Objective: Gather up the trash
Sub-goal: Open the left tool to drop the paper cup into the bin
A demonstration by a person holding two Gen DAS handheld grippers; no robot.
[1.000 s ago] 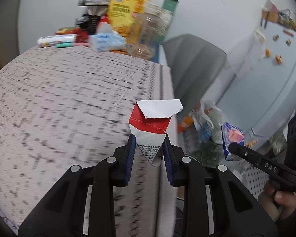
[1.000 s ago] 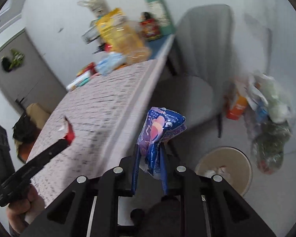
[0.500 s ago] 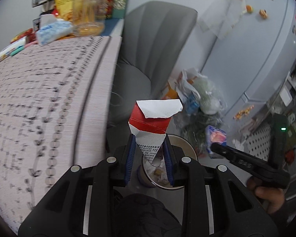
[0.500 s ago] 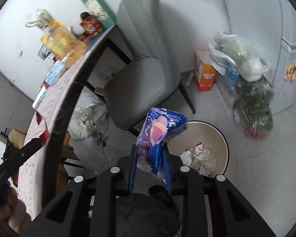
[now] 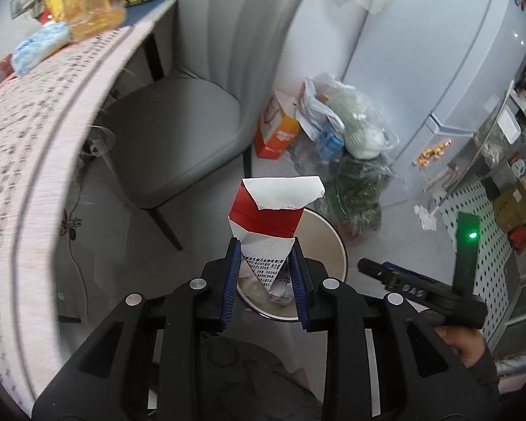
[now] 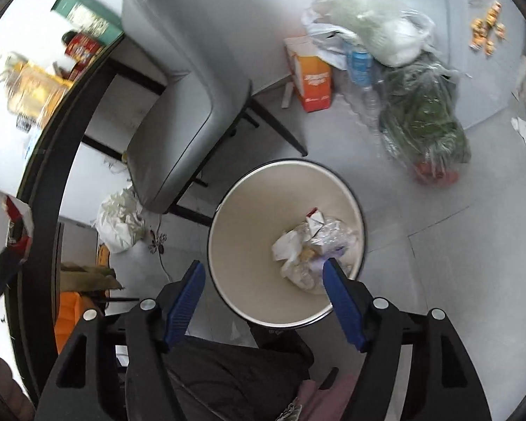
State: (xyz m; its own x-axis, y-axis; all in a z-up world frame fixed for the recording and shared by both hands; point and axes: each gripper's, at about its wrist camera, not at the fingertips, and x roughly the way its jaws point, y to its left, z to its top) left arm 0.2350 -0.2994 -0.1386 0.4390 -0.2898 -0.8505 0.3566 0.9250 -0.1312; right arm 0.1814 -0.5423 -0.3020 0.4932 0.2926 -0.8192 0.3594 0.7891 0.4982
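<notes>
grey chair (image 5: 193, 98) beside the patterned table (image 5: 24, 161); bagged clutter (image 6: 417, 112) heaped on the floor past it; round beige bin (image 6: 228, 231) on the floor, crumpled wrappers (image 6: 312, 245) lying in its bottom; right gripper (image 6: 263, 291) directly above the bin, jaws spread wide, nothing between them; left gripper (image 5: 263, 266) clamped on the white printed end of a torn red-and-white carton (image 5: 268, 210), held upright over the near rim of the bin, torn white flap on top.
</notes>
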